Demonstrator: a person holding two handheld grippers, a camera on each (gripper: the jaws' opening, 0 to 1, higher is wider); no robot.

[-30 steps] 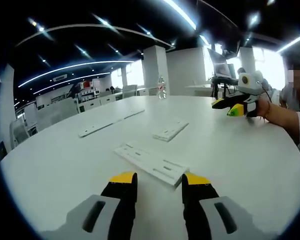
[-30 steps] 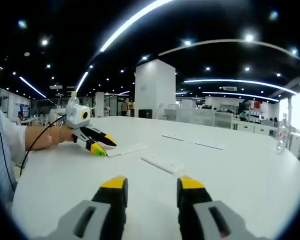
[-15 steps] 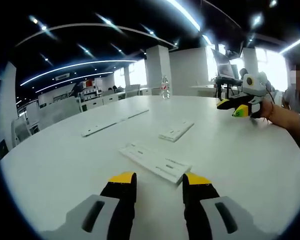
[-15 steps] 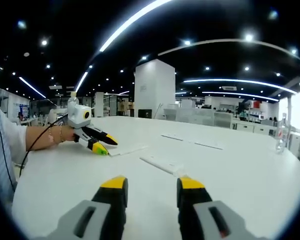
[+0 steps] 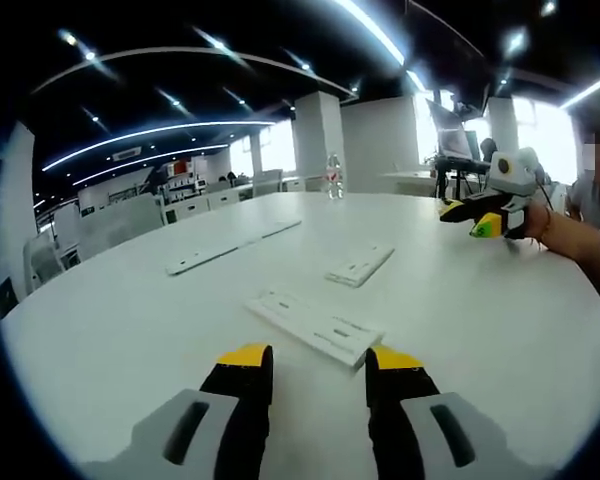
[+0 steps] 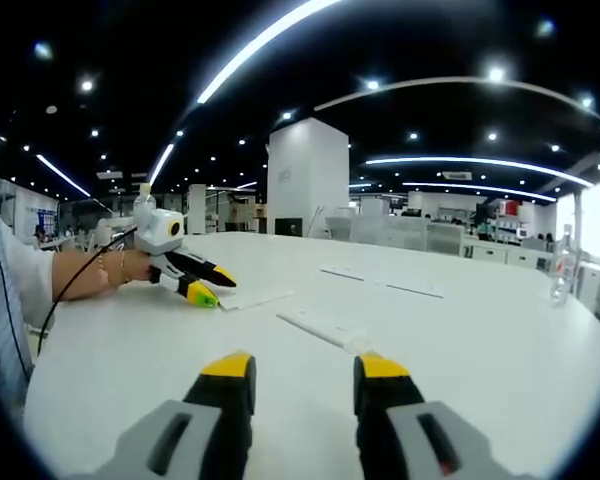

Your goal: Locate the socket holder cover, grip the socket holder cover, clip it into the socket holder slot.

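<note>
While both grippers hover low over a wide white desk (image 5: 100, 330), neither holds anything. Seen in the left gripper view, the left gripper (image 5: 318, 362) has its yellow-tipped jaws apart, with empty space between them. Just beyond those tips lies a long flat white socket holder (image 5: 316, 326), set at a slant on the desk. A shorter white socket holder cover (image 5: 359, 266) lies a little farther off, apart from the holder. Farther back, a long thin white strip (image 5: 230, 246) rests on the desk, and a clear water bottle (image 5: 333, 176) stands near the far edge. At the right of that view a person's hand (image 5: 552, 228) holds the right gripper above the desk.

Seen in the right gripper view, the right gripper (image 6: 294, 372) also has its jaws apart and empty. The left gripper appears at the left there, its tips close to the near end of the holder; whether they touch it cannot be told. An open-plan office with ceiling light strips surrounds the desk.
</note>
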